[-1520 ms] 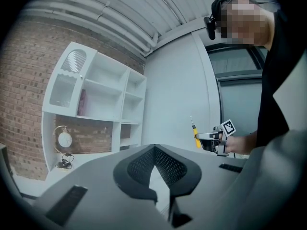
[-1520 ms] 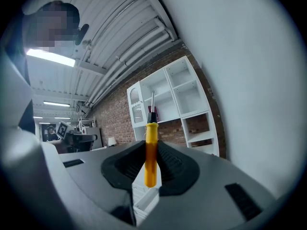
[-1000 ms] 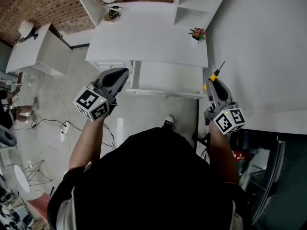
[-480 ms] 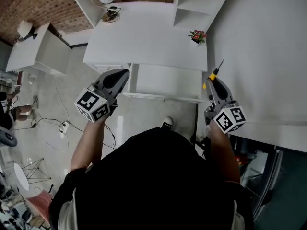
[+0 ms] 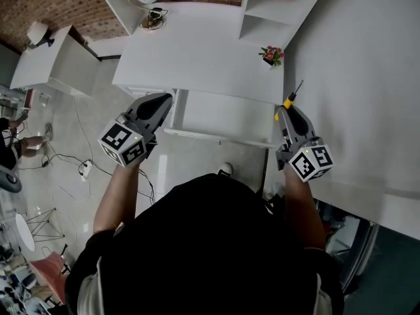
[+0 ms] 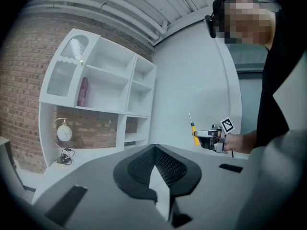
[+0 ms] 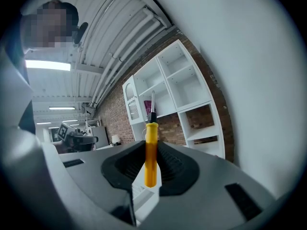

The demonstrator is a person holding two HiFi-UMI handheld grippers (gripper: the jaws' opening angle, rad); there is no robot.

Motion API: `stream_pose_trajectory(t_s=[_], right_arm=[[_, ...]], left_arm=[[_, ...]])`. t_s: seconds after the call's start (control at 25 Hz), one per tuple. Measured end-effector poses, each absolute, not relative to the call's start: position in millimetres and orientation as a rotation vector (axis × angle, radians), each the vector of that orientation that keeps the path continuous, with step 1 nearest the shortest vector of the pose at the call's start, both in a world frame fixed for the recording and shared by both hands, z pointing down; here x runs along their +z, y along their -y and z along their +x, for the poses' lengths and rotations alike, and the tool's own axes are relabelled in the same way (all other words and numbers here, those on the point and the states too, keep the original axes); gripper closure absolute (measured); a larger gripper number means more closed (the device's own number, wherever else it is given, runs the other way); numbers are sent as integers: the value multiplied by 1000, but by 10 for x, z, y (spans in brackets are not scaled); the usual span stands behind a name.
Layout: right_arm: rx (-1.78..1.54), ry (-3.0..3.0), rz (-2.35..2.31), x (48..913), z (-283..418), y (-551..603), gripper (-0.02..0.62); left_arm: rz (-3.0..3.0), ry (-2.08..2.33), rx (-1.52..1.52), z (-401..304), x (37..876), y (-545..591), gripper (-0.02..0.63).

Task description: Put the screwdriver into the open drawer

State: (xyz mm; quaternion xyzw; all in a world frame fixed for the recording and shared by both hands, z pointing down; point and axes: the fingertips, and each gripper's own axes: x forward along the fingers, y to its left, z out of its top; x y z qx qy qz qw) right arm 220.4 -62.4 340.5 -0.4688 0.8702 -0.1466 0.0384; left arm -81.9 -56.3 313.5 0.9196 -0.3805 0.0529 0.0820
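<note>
As R gripper [image 5: 285,112] pinches yellow-handled screwdriver [image 7: 150,157], ribbed L gripper [image 5: 165,100] sits closed.

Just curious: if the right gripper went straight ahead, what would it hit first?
Probably the white shelf unit: the right gripper aims its screwdriver there, though depth is unclear.

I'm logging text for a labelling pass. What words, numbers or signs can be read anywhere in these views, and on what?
No readable text in any view.
Left marker cube and right marker cube: black-and-white square patterns only, no letters.
Clock: face too small to read.
Screwdriver: plain yellow handle, no print visible.
</note>
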Motion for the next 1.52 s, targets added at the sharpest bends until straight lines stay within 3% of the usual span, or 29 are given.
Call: stream_pose_trajectory(t_s=[1.52], right_arm=[[-474, -2765, -1278, 3538, 2541, 1106, 512]], left_arm=[[2691, 1228, 158, -332, 3307, 677, 591]])
